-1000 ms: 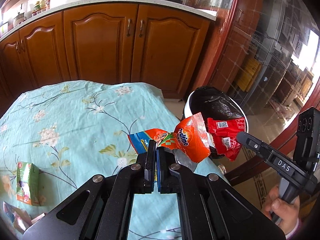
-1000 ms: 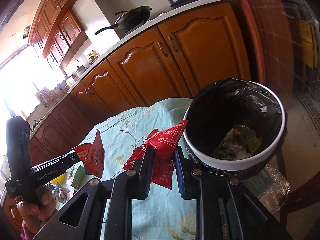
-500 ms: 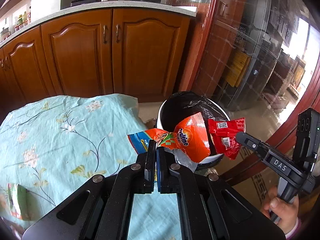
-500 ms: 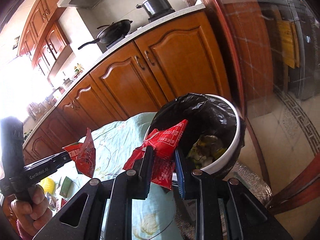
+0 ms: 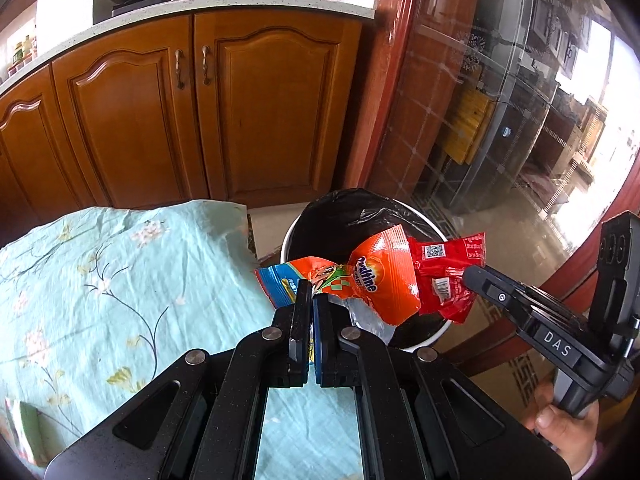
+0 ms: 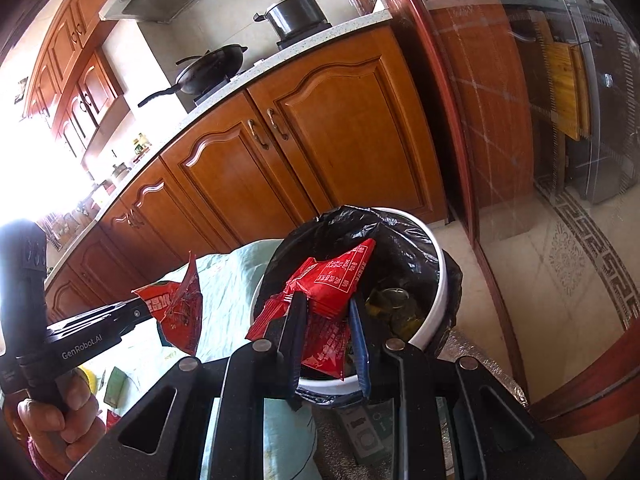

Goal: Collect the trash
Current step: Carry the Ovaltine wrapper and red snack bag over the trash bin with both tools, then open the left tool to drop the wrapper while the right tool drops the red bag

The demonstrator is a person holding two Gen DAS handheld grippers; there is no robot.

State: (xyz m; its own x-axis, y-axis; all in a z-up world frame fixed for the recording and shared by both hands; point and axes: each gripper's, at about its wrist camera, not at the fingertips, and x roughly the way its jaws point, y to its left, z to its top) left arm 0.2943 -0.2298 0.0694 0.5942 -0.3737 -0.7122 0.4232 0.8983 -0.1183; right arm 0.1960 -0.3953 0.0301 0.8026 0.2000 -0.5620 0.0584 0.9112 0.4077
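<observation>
My left gripper [image 5: 311, 300] is shut on an orange Ovaltine wrapper [image 5: 380, 280] and holds it over the near rim of the white bin [image 5: 436, 332] with a black liner. My right gripper [image 6: 326, 308] is shut on a red snack wrapper [image 6: 332, 280] above the bin's [image 6: 438, 280] mouth. The right gripper also shows in the left wrist view [image 5: 472, 276] with the red wrapper [image 5: 448, 268]. The left gripper shows in the right wrist view [image 6: 138, 312] with its wrapper [image 6: 180, 312]. Trash lies in the bin's bottom.
A table with a light blue floral cloth [image 5: 120, 280] lies left of the bin. More litter [image 6: 114, 384] sits on it. Wooden kitchen cabinets [image 5: 240, 112] stand behind. A glass sliding door [image 5: 500, 120] and tiled floor are to the right.
Both grippers have moved right from over the table to above the bin, each still holding its wrapper.
</observation>
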